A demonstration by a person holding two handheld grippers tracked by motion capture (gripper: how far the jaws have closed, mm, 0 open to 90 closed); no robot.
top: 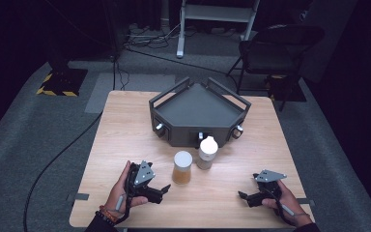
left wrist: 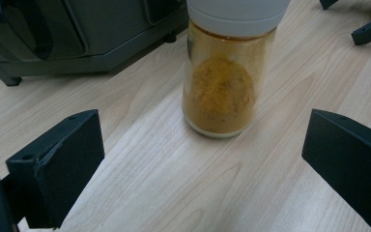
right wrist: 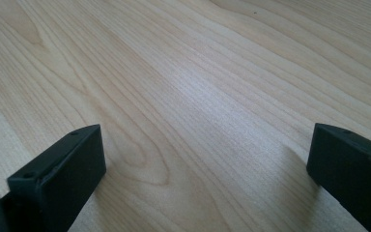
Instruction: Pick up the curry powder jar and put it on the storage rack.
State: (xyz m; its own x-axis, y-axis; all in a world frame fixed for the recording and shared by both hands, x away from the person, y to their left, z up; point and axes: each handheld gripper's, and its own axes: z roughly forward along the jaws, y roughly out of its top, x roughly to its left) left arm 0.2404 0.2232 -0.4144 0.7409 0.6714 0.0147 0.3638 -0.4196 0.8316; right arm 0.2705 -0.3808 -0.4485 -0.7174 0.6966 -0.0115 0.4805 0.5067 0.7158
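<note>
Nothing has been grasped yet, so the work looks to be at its very start. The left hand-held gripper rests low on the bench, its jaws spread wide and empty, aimed at the spice jar, which stands upright near the middle of the bench toward the person's side, just ahead of that gripper. In the left gripper view the jar sits between the lines of the two jaws but farther off, with yellow-brown powder inside and a pale lid on top. The right hand-held gripper lies well apart at the other side, also wide open, holding nothing and facing bare wood. A second, smaller white-capped bottle stands just beside the jar, between it and the dark grey tray-like fixture at the back of the bench. By my reading, closing in on the jar, gripping it and moving it all remain to be done. The bench is pale wood with clear grain; it stands on grey carpet in a dark room, with cables, a folding chair and a white frame behind.
</note>
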